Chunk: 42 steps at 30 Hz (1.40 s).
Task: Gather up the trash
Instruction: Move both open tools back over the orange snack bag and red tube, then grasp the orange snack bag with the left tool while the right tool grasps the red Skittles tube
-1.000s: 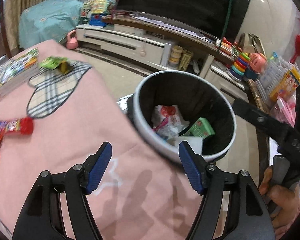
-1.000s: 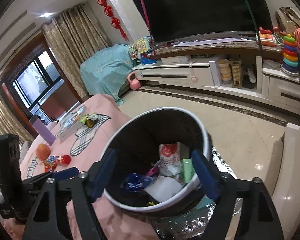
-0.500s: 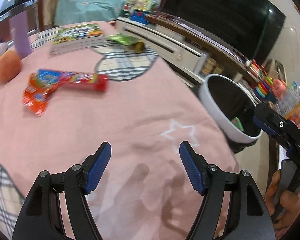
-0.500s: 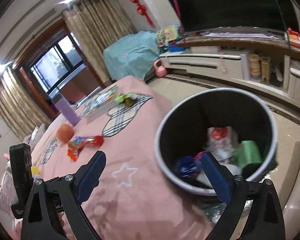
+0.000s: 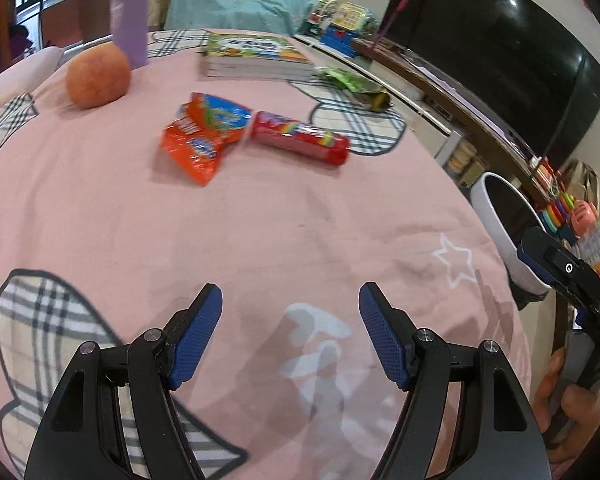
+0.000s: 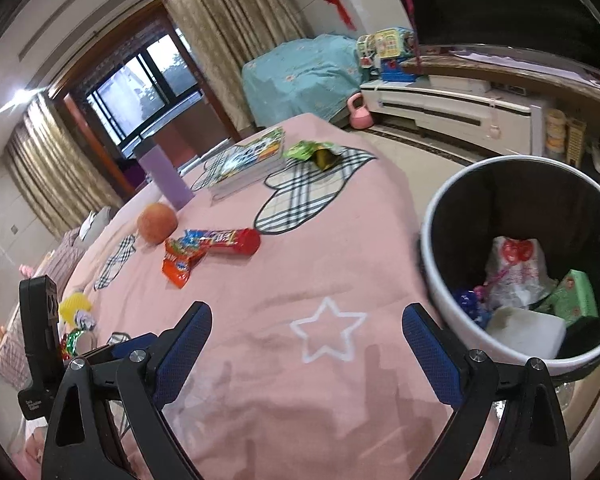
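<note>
An orange snack wrapper (image 5: 200, 140) and a red candy tube (image 5: 300, 138) lie side by side on the pink tablecloth (image 5: 260, 232); both also show in the right wrist view, wrapper (image 6: 180, 264) and tube (image 6: 228, 240). A green wrapper (image 5: 352, 84) lies further back, also in the right wrist view (image 6: 314, 152). The white bin (image 6: 520, 264), black inside, holds several pieces of trash beside the table. My left gripper (image 5: 290, 316) is open and empty above the cloth. My right gripper (image 6: 306, 340) is open and empty near the bin.
An orange fruit (image 5: 98, 76), a purple cup (image 5: 130, 12) and a stack of books (image 5: 256, 58) stand at the back of the table. A TV cabinet (image 6: 452, 108) and toys (image 5: 560, 212) line the wall. A yellow item (image 6: 74, 308) lies at the table's left.
Both grippers swung left, away from the bin and over the table. The orange wrapper and red tube now sit nearer the middle of the left view. Both stay open.
</note>
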Available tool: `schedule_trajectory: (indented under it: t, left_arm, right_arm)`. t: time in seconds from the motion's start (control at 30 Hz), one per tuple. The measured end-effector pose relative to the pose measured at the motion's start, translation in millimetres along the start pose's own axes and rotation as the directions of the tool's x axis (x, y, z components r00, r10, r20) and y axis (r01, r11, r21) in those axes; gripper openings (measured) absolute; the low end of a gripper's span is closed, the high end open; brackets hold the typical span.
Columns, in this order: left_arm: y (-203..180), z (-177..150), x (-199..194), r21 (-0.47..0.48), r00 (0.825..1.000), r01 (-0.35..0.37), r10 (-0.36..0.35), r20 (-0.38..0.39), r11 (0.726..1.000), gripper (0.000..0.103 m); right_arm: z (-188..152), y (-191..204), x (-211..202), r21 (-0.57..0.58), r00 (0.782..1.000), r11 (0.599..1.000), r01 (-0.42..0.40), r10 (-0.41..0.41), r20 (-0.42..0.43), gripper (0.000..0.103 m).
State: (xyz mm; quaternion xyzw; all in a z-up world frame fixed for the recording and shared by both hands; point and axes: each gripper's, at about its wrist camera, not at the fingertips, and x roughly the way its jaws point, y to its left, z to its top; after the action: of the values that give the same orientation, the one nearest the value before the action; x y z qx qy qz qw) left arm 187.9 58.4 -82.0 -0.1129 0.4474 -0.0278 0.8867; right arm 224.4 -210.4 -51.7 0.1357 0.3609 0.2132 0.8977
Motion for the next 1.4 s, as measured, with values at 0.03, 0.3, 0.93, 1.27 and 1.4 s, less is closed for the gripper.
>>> schedule_trajectory:
  t: [0.03, 0.3, 0.93, 1.27, 1.4]
  left_arm:
    - [5, -1, -1, -0.009, 1.0, -0.004, 0.004, 0.0, 1.0, 0.073]
    - [34, -1, -4, -0.06, 1.0, -0.028, 0.028, 0.007, 0.998, 0.073]
    - [74, 45, 26, -0.122, 0.997, -0.067, 0.07, 0.014, 0.99, 0.073]
    - [77, 78, 51, -0.132, 1.0, -0.011, 0.013, 0.013, 0.991, 0.057]
    - [73, 80, 57, -0.109, 1.0, -0.019, 0.02, 0.008, 0.994, 0.028]
  right_arm:
    - [-1, 4, 2, -0.011, 1.0, 1.0, 0.0, 0.0, -0.001, 0.097]
    - [-7, 30, 27, -0.101, 0.999, 0.995, -0.021, 0.017, -0.033, 0.097]
    - [8, 57, 83, -0.214, 0.991, 0.973, -0.082, 0.056, -0.125, 0.097]
    - [19, 51, 104, -0.208, 0.985, 0.973, -0.101, 0.068, -0.16, 0.097]
    - [24, 53, 113, -0.218, 0.983, 0.97, -0.104, 0.068, -0.169, 0.097]
